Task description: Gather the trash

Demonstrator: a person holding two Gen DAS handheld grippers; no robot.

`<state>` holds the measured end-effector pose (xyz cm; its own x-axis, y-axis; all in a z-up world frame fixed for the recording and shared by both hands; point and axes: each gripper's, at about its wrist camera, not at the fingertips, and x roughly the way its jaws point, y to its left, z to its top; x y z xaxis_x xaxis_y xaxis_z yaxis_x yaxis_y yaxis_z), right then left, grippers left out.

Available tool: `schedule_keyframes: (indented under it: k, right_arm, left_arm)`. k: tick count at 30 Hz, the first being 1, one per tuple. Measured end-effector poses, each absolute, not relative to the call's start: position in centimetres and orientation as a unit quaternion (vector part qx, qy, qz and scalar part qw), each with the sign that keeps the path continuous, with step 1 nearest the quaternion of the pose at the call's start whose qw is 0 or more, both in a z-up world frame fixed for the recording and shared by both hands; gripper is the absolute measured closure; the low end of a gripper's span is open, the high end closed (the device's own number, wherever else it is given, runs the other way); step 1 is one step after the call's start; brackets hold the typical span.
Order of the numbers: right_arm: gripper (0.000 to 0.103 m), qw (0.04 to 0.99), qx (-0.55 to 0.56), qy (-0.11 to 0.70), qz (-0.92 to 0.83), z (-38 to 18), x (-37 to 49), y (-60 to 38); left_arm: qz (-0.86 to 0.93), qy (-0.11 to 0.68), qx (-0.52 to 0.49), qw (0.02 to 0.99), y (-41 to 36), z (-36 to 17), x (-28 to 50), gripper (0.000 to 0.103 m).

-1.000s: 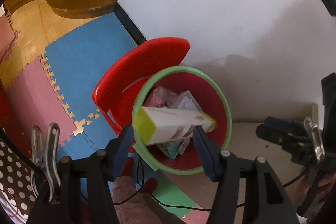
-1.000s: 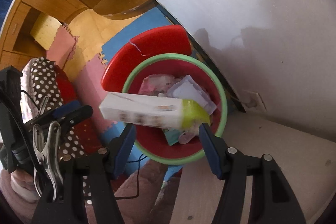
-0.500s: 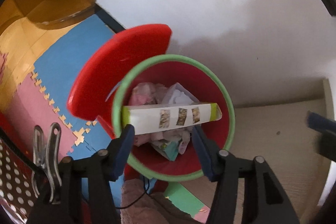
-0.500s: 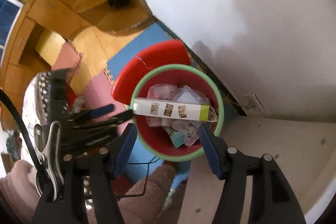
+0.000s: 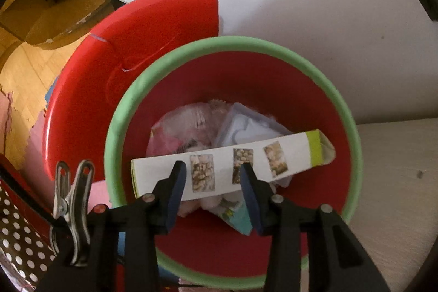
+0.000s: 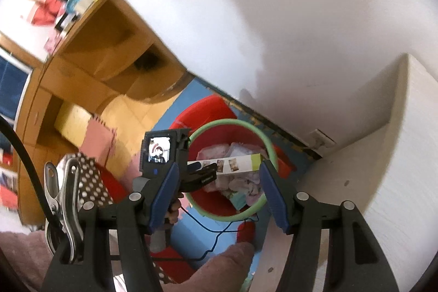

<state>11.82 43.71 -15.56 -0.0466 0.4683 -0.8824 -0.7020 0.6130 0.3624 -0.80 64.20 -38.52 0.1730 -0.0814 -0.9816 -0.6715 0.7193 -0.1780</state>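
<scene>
A red bin with a green rim (image 5: 128, 100) (image 6: 262, 136) stands on the floor against the wall, its red lid (image 5: 82, 100) swung open to the left. A long white carton with a green end (image 5: 287, 155) (image 6: 241, 163) lies across crumpled wrappers (image 5: 191, 122) inside it. My left gripper (image 5: 210, 166) (image 6: 212, 171) points down into the bin, jaws closing. Its tips sit over the carton's face, spaced along the carton's length, and the pads press on nothing. My right gripper (image 6: 217, 164) hangs higher and farther back, open wide and empty.
A pale tabletop (image 5: 397, 168) (image 6: 383, 182) borders the bin on the right, with a white wall behind. A wooden shelf unit (image 6: 95, 59), foam floor mats (image 6: 169, 111), a polka-dot cloth (image 6: 87, 177) and a thin cable (image 6: 213, 237) are on the left and below. A hand (image 6: 172, 212) grips the left tool.
My left gripper sank toward the bin and its jaws narrowed. The carton went from above the rim to lying on the trash. My right gripper rose and pulled back.
</scene>
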Motion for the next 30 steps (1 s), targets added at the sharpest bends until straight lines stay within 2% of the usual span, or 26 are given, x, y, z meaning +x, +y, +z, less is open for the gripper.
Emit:
schedule_keyframes:
  k: [5,13,21,30]
  right_arm:
    - [0.04,0.697,-0.087,0.581,0.411,-15.2,12.3,42.8]
    - [0.04,0.709,-0.085,0.573,0.403,-14.5,12.1,41.6]
    - [0.04,0.705,-0.082,0.561,0.426,-14.1,10.9,40.7]
    - [0.04,0.698,-0.079,0.557,0.443,-13.8,9.0,38.9]
  left_arm:
    - [0.222,0.612,-0.275,0.707,63.5,-40.6,0.7,0.06]
    - [0.218,0.607,-0.308,0.7,64.2,-40.2,1.1,0.06]
    - [0.208,0.585,-0.303,0.723,61.6,-34.3,-1.6,0.058]
    - [0.198,0.564,-0.283,0.75,58.0,-25.9,-5.6,0.048]
